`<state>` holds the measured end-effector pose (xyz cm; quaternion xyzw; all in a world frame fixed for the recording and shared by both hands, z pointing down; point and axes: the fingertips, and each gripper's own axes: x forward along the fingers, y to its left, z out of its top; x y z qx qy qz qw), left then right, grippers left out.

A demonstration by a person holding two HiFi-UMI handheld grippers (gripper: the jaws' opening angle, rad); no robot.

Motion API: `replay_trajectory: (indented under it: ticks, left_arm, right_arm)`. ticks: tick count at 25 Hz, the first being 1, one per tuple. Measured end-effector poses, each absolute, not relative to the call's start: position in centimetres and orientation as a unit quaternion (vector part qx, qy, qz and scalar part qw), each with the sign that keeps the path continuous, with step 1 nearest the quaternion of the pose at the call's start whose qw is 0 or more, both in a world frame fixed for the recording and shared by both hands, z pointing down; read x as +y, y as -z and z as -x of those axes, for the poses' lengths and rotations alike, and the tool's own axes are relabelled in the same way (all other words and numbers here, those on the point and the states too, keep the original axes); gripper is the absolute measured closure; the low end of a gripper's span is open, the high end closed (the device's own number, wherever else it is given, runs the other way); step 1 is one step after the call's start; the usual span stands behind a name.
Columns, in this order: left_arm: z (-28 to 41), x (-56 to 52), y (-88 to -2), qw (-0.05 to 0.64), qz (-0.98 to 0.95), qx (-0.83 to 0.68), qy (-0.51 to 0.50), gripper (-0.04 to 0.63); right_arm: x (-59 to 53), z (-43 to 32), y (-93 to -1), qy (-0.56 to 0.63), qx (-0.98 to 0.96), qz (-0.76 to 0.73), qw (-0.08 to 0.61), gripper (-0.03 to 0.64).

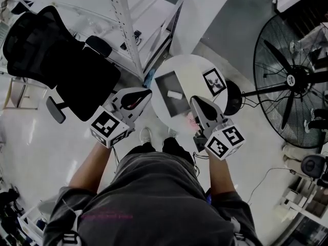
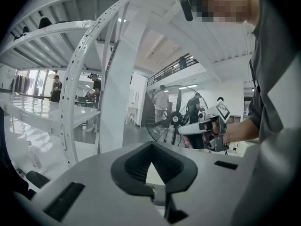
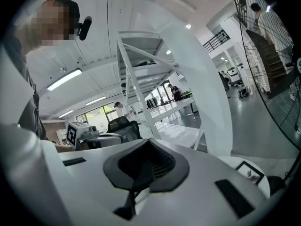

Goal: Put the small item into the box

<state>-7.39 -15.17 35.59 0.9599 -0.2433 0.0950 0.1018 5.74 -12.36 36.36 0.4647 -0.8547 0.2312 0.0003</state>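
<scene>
Seen from the head camera, a small white item [image 1: 175,94] lies inside a shallow grey box [image 1: 169,82] on a round white table [image 1: 193,68]. My left gripper [image 1: 148,92] hangs at the table's left edge, beside the box, its jaws shut with nothing between them. Near the table's front edge my right gripper [image 1: 194,100] points toward the box and looks shut and empty. In the left gripper view the shut left gripper [image 2: 151,149] frames only a sliver of white. The right gripper [image 3: 148,147] in its own view also shows its jaws together. Neither touches the item.
A square marker card [image 1: 214,81] lies on the table's right side. A black office chair [image 1: 56,60] stands at the left, a white shelf frame [image 1: 128,29] behind the table, and a large floor fan [image 1: 292,81] at the right. People stand far off.
</scene>
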Motion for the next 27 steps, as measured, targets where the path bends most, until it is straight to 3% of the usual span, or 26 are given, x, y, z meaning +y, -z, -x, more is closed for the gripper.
replay_trajectory:
  ticks: [27]
  left_arm:
    - [5.8,-15.6,-35.8,0.108,-0.96,-0.239,-0.096,0.58]
  right_arm:
    - [-13.1,-5.9,-37.0,-0.235,-0.86,-0.452,0.004,0.595]
